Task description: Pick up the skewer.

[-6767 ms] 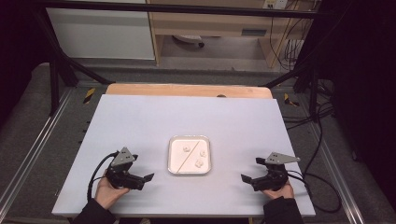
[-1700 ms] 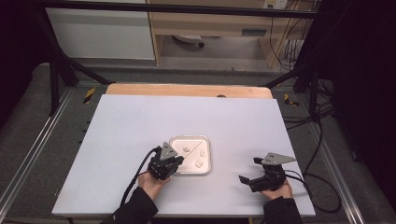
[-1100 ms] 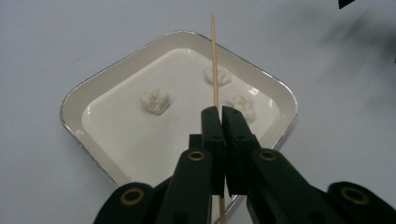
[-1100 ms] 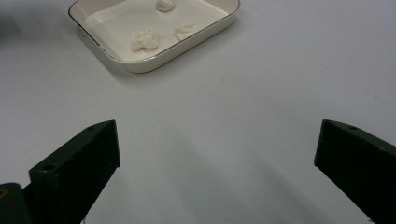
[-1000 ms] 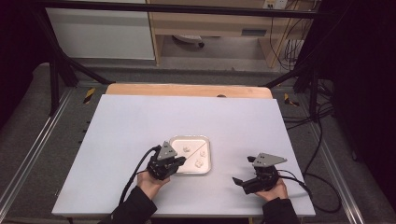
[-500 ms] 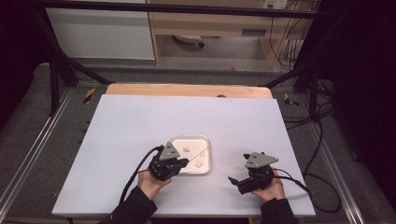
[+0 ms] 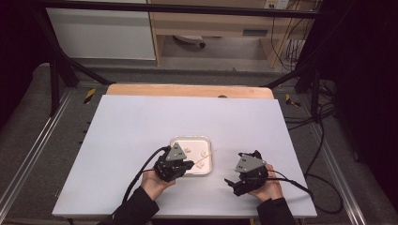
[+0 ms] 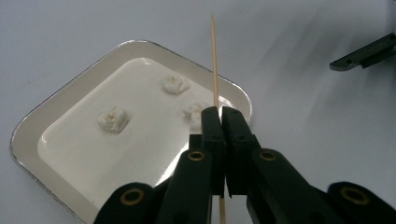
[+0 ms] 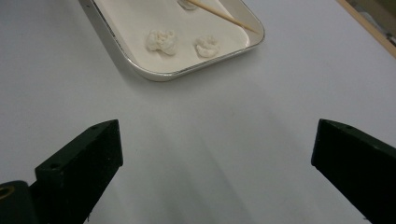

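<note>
While my left gripper [image 8: 219,116] is clamped on a wooden skewer [image 8: 214,60] above the tray [image 7: 174,141] near the table's front edge, none of the three white lumps [image 8: 112,119] looks pierced yet; spearing them is my guess at what remains. My right gripper [image 9: 215,154] hangs empty, jaws wide apart. White tabletop [image 7: 141,122]; dim workshop, cables behind.
</note>
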A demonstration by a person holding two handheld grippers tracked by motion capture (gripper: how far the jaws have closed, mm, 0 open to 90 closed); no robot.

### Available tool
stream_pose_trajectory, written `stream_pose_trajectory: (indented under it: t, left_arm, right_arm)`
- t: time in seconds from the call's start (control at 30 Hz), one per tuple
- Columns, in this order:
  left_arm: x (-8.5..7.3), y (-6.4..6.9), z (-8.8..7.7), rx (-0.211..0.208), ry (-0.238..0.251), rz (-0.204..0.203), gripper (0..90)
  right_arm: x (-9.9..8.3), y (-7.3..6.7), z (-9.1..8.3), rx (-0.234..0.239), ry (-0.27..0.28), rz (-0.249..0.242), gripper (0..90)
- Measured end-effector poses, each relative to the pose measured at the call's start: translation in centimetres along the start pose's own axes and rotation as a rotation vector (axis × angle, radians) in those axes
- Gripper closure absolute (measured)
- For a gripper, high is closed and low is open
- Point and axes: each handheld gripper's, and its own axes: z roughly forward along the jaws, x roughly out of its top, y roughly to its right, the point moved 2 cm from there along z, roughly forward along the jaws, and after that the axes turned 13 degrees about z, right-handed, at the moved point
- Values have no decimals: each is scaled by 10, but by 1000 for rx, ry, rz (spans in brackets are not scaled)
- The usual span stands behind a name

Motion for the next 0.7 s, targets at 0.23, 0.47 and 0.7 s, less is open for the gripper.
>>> stream_pose_trajectory:
  t: [0.23, 0.47, 0.7]
  left_arm:
    - [12, 6, 5, -18, -15, 44, 886]
    - [21, 9, 9, -34, -29, 73, 886]
    - [27, 11, 14, -57, -49, 99, 886]
  right_arm:
    - [8, -5, 0, -30, -10, -75, 49]
    - [10, -8, 0, -65, -22, -144, 69]
    - [10, -12, 0, -88, -26, -210, 117]
